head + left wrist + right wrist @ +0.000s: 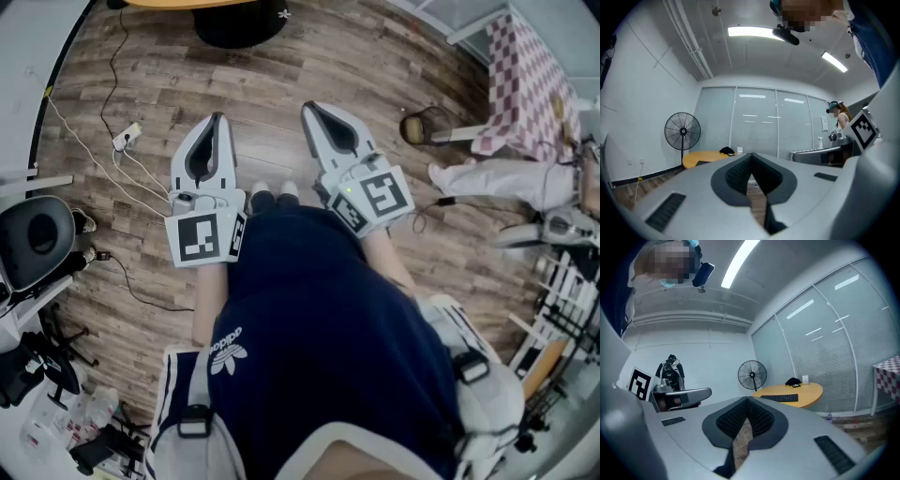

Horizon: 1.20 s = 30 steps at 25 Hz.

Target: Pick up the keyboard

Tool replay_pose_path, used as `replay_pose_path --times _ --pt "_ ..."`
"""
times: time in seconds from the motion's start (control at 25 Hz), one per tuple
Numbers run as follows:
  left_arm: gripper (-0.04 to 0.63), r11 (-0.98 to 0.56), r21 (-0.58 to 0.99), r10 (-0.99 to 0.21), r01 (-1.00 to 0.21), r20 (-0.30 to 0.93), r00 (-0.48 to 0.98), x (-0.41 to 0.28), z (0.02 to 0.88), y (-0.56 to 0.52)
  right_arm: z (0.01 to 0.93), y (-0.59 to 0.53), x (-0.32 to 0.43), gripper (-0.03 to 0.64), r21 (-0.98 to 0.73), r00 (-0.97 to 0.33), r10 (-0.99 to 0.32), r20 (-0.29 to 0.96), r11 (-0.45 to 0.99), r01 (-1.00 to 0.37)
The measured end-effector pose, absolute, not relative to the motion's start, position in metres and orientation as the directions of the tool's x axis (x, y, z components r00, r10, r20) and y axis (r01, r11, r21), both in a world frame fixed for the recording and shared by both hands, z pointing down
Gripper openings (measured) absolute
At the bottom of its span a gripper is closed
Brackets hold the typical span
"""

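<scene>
Two grippers reach forward side by side over a wooden floor [281, 66] in the head view, both close to level. The left gripper [217, 118] has its jaws pressed together with nothing between them, and its own view shows the dark ribbed pads meeting along one line. The right gripper [308, 108] is also closed and empty, with only a sliver of floor showing below the point where its pads meet. The two tips are apart from each other, and each marker cube sits at the rear of its gripper, against the person's dark blue shirt [328, 337]. The keyboard [786, 398] is well away from both grippers. In the right gripper view it lies flat on a round yellow table [808, 392] in front of a wall of blinds. A black object [792, 381] rests further back on the same tabletop. A standing fan [752, 375] is just to the left of the table, by the wall. White cables [103, 159] trail across the floor to the left of the left gripper. At the upper right of the head view stands a table draped in a red-and-white checked cloth [525, 84]. Another person [841, 117] stands at the right edge of the left gripper view.
</scene>
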State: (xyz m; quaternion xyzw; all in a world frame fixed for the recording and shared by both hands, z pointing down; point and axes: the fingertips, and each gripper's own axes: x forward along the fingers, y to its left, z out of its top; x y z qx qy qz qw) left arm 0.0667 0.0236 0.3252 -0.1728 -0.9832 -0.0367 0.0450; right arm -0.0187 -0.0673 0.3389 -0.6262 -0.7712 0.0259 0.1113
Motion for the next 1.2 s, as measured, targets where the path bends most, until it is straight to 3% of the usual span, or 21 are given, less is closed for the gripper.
replay_pose_path --times 0.64,0.88,1.2 --pt "0.003 0.936 0.076 0.336 0.345 0.109 -0.936 0.068 0.326 0.021 0.337 -0.066 -0.016 0.002 -0.155 -0.165 0.976 0.144 0.187 0.970" --pt "0.003 0.932 0.075 0.345 0.355 0.117 -0.931 0.066 0.332 0.015 0.330 -0.070 -0.017 0.003 -0.167 -0.111 0.990 0.083 0.124 0.978" --pt "0.003 0.929 0.053 0.358 0.366 0.123 -0.926 0.070 0.336 0.008 0.342 -0.088 -0.038 0.003 -0.183 -0.173 0.981 0.093 0.187 0.965"
